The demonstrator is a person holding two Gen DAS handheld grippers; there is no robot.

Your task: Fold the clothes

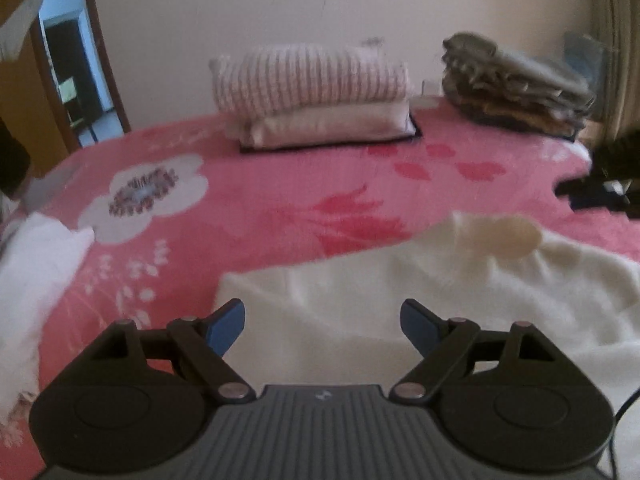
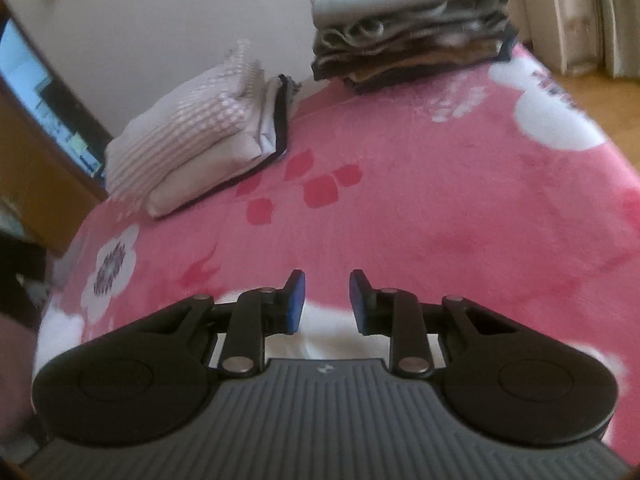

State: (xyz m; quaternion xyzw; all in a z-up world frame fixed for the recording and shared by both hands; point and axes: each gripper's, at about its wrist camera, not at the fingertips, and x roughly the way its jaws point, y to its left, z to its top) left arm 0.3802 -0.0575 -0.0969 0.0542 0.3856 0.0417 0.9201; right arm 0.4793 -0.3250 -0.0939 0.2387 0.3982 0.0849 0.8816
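A cream white knit garment (image 1: pixel 400 292) lies rumpled on the pink flowered bed cover (image 1: pixel 280 200), with a pale beige collar patch (image 1: pixel 504 236) at its far side. My left gripper (image 1: pixel 322 324) is wide open and empty, just above the garment's near edge. My right gripper (image 2: pixel 326 304) is open with a narrower gap and holds nothing; a strip of the white garment (image 2: pixel 320 340) shows below its blue pads (image 2: pixel 295 304). The other gripper's black body (image 1: pixel 608 176) shows at the right edge of the left wrist view.
A folded striped and cream stack (image 1: pixel 316 96) sits at the bed's far side, also seen in the right wrist view (image 2: pixel 200 136). A taller grey and brown folded stack (image 1: pixel 516 84) stands to its right (image 2: pixel 412 24). More white cloth (image 1: pixel 36 272) lies at the left edge. A wooden door frame (image 1: pixel 48 92) is at left.
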